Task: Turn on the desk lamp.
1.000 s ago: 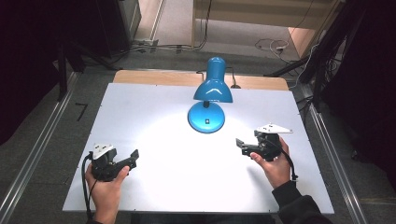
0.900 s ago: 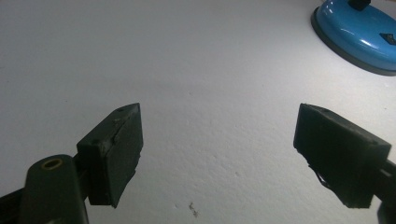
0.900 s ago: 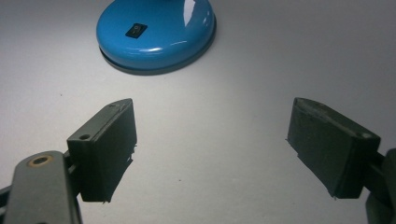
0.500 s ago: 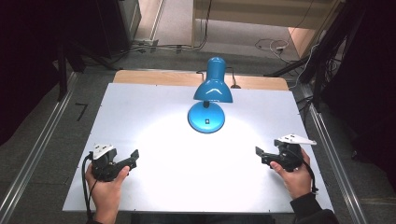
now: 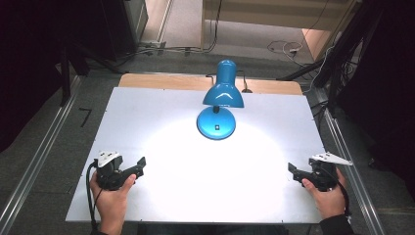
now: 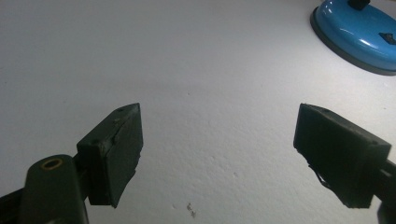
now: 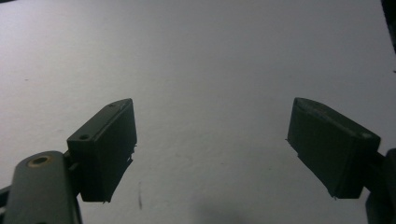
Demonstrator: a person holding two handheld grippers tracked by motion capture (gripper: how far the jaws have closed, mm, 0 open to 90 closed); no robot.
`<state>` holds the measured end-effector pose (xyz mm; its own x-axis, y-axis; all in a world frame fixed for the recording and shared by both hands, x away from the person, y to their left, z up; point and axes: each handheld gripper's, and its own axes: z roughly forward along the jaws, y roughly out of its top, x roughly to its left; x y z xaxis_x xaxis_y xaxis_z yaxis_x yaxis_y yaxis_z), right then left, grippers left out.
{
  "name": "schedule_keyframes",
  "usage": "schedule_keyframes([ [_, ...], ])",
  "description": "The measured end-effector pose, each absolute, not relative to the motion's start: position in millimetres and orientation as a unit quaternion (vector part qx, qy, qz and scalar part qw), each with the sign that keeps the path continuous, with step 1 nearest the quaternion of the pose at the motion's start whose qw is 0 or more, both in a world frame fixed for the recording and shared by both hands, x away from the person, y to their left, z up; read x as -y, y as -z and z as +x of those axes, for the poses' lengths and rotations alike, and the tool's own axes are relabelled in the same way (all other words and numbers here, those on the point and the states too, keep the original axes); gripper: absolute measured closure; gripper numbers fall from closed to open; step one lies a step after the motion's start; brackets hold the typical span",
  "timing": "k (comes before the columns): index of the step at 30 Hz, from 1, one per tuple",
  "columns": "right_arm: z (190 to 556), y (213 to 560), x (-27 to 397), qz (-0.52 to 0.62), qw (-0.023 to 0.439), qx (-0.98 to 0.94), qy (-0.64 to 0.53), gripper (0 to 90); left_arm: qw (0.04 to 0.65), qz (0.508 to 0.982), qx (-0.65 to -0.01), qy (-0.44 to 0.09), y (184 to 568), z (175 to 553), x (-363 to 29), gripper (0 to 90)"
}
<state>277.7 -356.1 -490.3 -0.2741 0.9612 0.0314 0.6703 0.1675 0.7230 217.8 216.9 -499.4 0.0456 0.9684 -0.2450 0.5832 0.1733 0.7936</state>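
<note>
lamp (image 5: 222, 100), blue, one in count, stands at the far middle of the white table (image 5: 161, 122), its round base (image 5: 216, 123) flat on the surface and its single shade (image 5: 223, 91) tipped forward above that base. the shade throws one bright pool of light onto the table in front of it. in the left gripper view the edge of the base (image 6: 357, 35) sits in the upper right corner, well apart from the jaws.

two grippers are in play, one in each of the person's two hands. left gripper (image 5: 139, 166) rests near the near left corner of the table, its two black jaws spread wide with bare white surface between them. right gripper (image 5: 292, 170) rests near the near right edge, also with two jaws standing wide apart and holding nothing. each carries one grey three-cornered plate on top. both grippers lie well apart from the lamp and well apart from each other, the lit patch between them.
</note>
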Motion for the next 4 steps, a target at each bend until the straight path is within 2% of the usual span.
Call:
schedule_keyframes([
  [4,280.7,502.2,367.1,0.578,0.237,-0.719,-0.303,12.6,0.406,0.599,-0.648,-0.237,499.2,217.9,-216.3,16.4],
])
